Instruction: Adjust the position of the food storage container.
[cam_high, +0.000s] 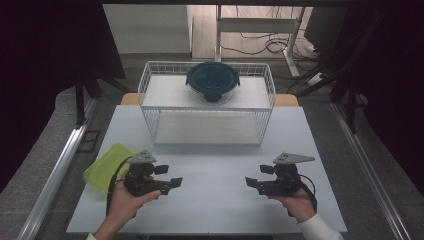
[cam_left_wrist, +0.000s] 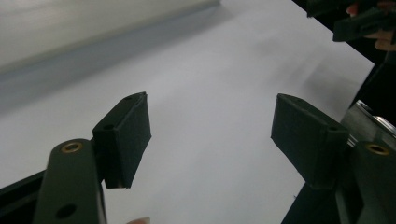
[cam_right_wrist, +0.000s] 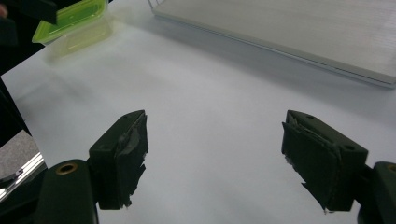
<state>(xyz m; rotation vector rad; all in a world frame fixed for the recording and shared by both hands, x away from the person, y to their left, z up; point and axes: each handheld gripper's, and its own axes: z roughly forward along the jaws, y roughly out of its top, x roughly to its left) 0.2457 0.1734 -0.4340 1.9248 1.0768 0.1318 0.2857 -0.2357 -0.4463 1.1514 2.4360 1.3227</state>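
The left gripper (cam_high: 169, 176) and right gripper (cam_high: 256, 176) are held low over the near part of the table (cam_high: 215, 200), jaws wide and empty, facing each other. A round dark-lidded container (cam_high: 213, 80) sits on the upper shelf of the white wire rack (cam_high: 206, 102); a green-lidded box (cam_high: 102, 169) lies just beside the left hand, at the table's left edge. Hazard: a careless leftward sweep of that hand could push the box off the edge.
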